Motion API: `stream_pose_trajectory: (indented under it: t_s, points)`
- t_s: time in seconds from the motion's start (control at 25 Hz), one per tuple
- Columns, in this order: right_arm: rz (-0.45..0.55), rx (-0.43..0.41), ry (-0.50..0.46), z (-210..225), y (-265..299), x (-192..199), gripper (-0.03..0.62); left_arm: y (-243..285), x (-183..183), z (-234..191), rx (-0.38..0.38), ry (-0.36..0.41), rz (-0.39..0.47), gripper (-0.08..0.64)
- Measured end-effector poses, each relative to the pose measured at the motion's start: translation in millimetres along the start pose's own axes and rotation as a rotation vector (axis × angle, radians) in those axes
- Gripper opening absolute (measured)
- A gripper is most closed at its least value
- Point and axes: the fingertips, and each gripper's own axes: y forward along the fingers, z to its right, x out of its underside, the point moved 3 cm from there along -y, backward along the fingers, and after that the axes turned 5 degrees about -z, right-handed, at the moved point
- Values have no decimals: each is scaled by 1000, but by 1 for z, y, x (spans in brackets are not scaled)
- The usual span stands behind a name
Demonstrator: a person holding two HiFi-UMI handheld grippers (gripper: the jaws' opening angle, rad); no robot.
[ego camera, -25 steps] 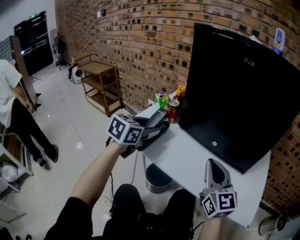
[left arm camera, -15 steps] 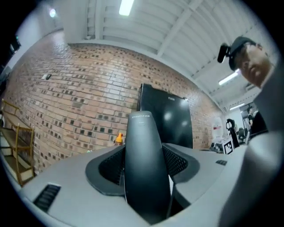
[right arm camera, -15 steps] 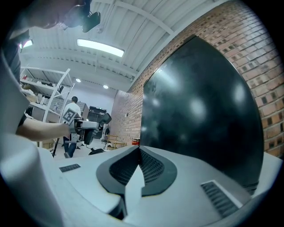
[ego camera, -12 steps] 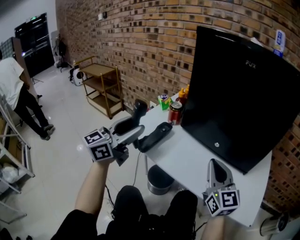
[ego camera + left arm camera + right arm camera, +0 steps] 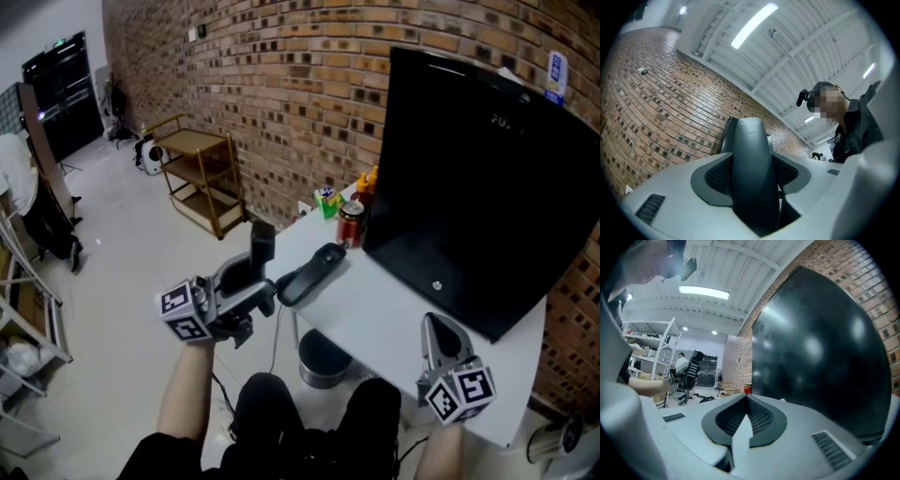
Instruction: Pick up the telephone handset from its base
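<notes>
My left gripper (image 5: 246,292) is shut on the black telephone handset (image 5: 260,251), held off the table's left edge with its end pointing up. In the left gripper view the handset (image 5: 751,154) stands clamped between both jaws of the left gripper (image 5: 753,182), pointing toward the ceiling. The black phone base (image 5: 314,270) lies on the white table (image 5: 394,323), apart from the handset. My right gripper (image 5: 441,334) rests near the table's front edge, shut and empty. In the right gripper view the right gripper (image 5: 744,402) has its pads pressed together.
A large black screen (image 5: 478,178) leans against the brick wall behind the table. A red can (image 5: 352,223) and small bottles stand beside the base. A bin (image 5: 319,361) sits under the table. A wooden cart (image 5: 202,173) stands further back on the floor.
My left gripper pulled the handset off the base, moved left and toward me, and tipped it upward. The right gripper stayed put.
</notes>
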Motion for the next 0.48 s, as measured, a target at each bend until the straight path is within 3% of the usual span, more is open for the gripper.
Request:
stream_pose_trajectory:
  t_s: [0.24, 0.48]
  points:
    - [-8, 3, 18, 4, 2, 1, 9, -8, -3, -2, 7, -21, 28, 261]
    - [-22, -60, 19, -4, 7, 2, 9, -11, 0, -3, 0, -47, 60, 261]
